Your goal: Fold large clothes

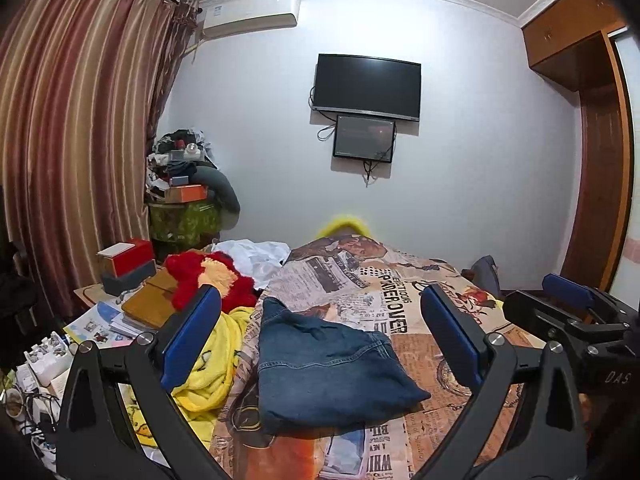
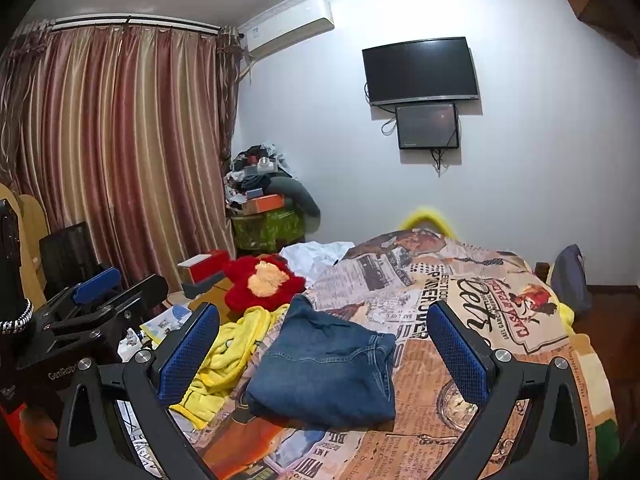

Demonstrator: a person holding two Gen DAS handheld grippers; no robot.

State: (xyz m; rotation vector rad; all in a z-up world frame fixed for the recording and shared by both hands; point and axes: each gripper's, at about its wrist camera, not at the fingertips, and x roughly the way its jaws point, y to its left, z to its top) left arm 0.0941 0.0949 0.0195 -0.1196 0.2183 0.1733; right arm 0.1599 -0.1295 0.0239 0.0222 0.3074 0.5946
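Note:
A folded pair of blue jeans (image 1: 324, 372) (image 2: 324, 372) lies on the bed's newspaper-print blanket (image 1: 400, 292) (image 2: 460, 312). My left gripper (image 1: 320, 336) hovers above and in front of the jeans, open, nothing between its blue pads. My right gripper (image 2: 324, 344) is likewise open and apart from the jeans. The right gripper's body shows at the right edge of the left wrist view, and the left gripper's body at the left edge of the right wrist view.
A crumpled yellow garment (image 1: 216, 368) (image 2: 232, 352) lies left of the jeans. A red plush toy (image 1: 212, 280) (image 2: 264, 280) and white cloth (image 1: 256, 256) sit behind it. Boxes and papers (image 1: 128, 280) crowd a bedside table on the left. Curtain (image 2: 120, 140) and wall TV (image 1: 366, 86) beyond.

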